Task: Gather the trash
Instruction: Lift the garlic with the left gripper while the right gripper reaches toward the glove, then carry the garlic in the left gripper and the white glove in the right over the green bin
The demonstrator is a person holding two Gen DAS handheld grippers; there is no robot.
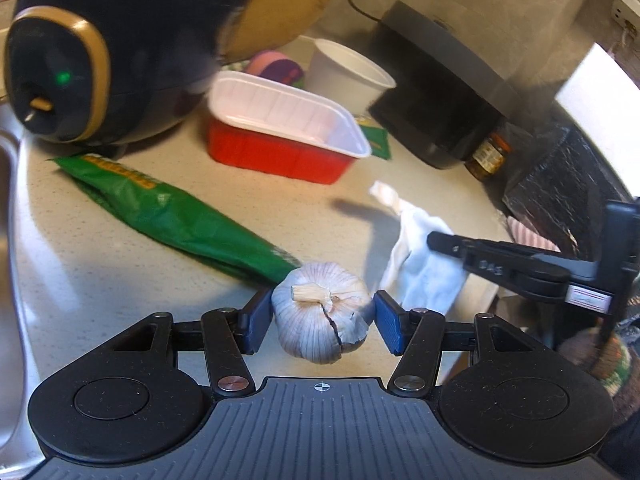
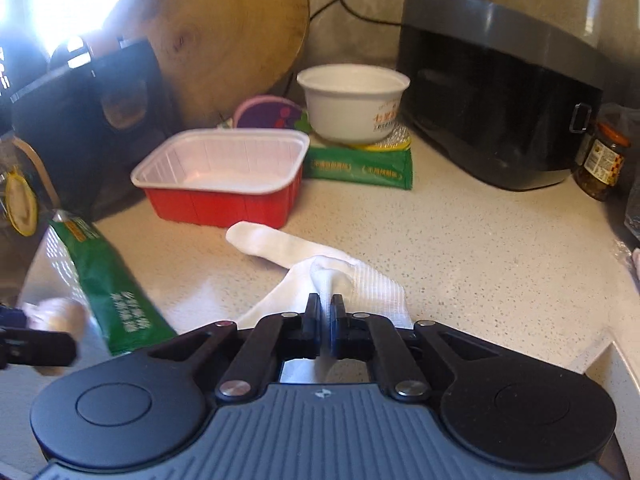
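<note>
The red tray (image 2: 224, 196) with its white liner sat empty on the tabletop (image 2: 460, 248), and the white bowl (image 2: 354, 100) behind it showed nothing inside. You had your left tool (image 1: 320, 316) clamped on a garlic bulb (image 1: 324, 312), stem stub pointing up toward the camera. Your right tool (image 2: 326, 312) was pinched shut on the white cloth (image 2: 296, 252), whose long axis ran away to the upper left toward the tray.

Open counter (image 2: 460, 240) right of white sock (image 2: 280, 244), free up to black appliance (image 2: 496, 92) at back wall; red tray (image 2: 224, 200) and white bowl (image 2: 352, 100) block centre rear, green packet (image 2: 108, 280) lies across left side, dark round appliance (image 1: 80, 60) fills far left
</note>
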